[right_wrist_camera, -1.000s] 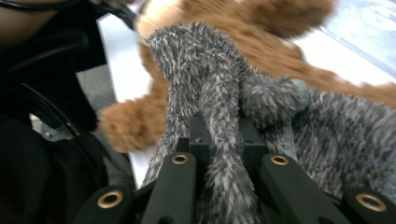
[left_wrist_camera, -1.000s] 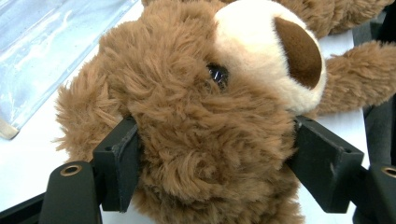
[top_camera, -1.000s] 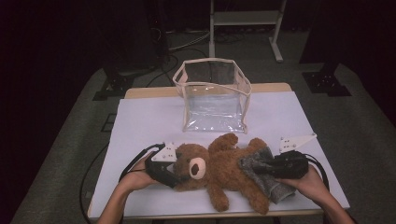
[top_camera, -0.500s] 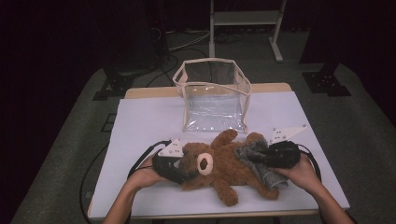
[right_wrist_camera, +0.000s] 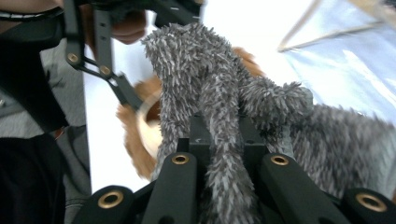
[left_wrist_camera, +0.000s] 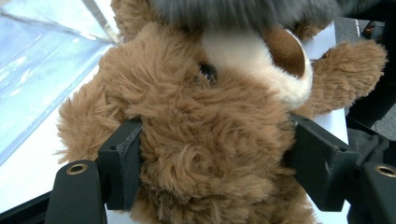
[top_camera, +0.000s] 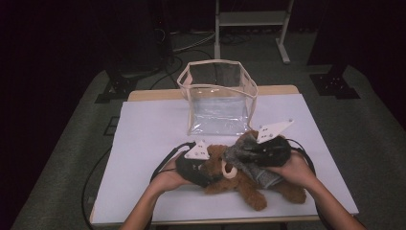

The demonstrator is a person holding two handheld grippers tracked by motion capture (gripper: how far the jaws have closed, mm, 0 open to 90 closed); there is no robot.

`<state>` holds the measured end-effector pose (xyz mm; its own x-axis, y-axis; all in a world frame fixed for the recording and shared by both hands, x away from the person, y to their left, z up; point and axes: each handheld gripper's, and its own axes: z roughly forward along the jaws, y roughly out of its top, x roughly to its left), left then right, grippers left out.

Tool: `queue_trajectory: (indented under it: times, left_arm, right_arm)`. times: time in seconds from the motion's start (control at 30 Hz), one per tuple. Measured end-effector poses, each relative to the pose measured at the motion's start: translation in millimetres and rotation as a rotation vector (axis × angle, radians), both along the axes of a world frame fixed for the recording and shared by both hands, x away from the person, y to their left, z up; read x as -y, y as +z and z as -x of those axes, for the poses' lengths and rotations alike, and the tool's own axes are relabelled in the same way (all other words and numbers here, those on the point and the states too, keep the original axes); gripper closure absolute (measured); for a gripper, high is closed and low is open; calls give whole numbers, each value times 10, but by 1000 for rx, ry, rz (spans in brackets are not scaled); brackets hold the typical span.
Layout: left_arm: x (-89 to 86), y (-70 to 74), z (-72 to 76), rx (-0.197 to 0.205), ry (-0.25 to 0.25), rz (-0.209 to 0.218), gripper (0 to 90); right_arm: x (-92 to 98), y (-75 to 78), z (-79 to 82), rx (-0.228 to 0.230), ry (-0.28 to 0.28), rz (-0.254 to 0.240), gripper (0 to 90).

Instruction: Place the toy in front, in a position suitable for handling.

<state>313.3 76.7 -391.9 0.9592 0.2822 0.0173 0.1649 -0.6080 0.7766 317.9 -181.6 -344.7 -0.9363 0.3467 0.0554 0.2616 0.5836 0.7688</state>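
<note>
The left claw [left_wrist_camera: 212, 154] has its jaws clamped on either side of the teddy bear [left_wrist_camera: 205, 140]'s plush brown head, apparently to steady it, while the right claw [right_wrist_camera: 229, 154] pinches a fold of the grey shaggy garment [right_wrist_camera: 215, 93], seemingly to work it along the body. Between both claws the bear lies on the white surface [top_camera: 143, 139]. Beyond them an open clear bag [top_camera: 218, 103] stands upright, probably its destination.

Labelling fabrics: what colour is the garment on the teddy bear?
Grey garment, clearest in the right gripper view.
</note>
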Motion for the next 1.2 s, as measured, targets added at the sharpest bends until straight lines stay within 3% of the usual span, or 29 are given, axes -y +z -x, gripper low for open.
queue_trajectory:
  times: [0.07, 0.1, 0.23, 0.3, 0.4, 0.53, 0.7, 0.8, 0.83, 0.93, 1.1, 1.13, 1.2]
  left_arm:
    - [8, -26, 2, 0, 0, -12, 260]
    - [-33, -30, -1, -3, 2, 0, 258]
    - [-128, -19, 10, 12, -14, 27, 245]
    - [-215, 4, 14, 14, -21, 55, 295]
    - [-248, -7, 28, 17, -24, 35, 346]
    - [-221, -57, 20, 21, -12, 36, 375]
    - [-216, -50, -52, 14, 15, 30, 377]
    - [-209, -45, -114, -1, 48, 38, 376]
    - [-213, -21, -152, -3, 49, 27, 377]
    - [-241, 3, -150, 1, 44, 33, 382]
    - [-336, 56, -112, 7, 7, 70, 373]
    - [-328, 48, -101, 2, -2, 62, 368]
    - [-291, 14, -94, 8, 2, 41, 368]
  right_arm:
    - [-32, -33, 8, 7, 6, 16, 801]
    - [24, -77, 0, -17, -6, 14, 801]
    - [162, -169, -3, -37, -34, 20, 802]
    - [257, -198, 11, -51, -39, 0, 802]
    - [288, -168, 63, -41, -44, -1, 801]
    - [181, -106, 128, -10, -19, 3, 801]
    - [-24, -9, 222, -2, 55, -36, 801]
    - [-150, -36, 264, 10, 87, -20, 801]
    - [-203, -95, 253, 10, 82, -1, 801]
    - [-201, -133, 217, 2, 76, -4, 802]
    - [-99, -131, 60, 17, 5, 24, 802]
    - [-71, -126, -25, 10, -25, 28, 803]
    - [-67, -122, -64, 11, -34, 30, 802]
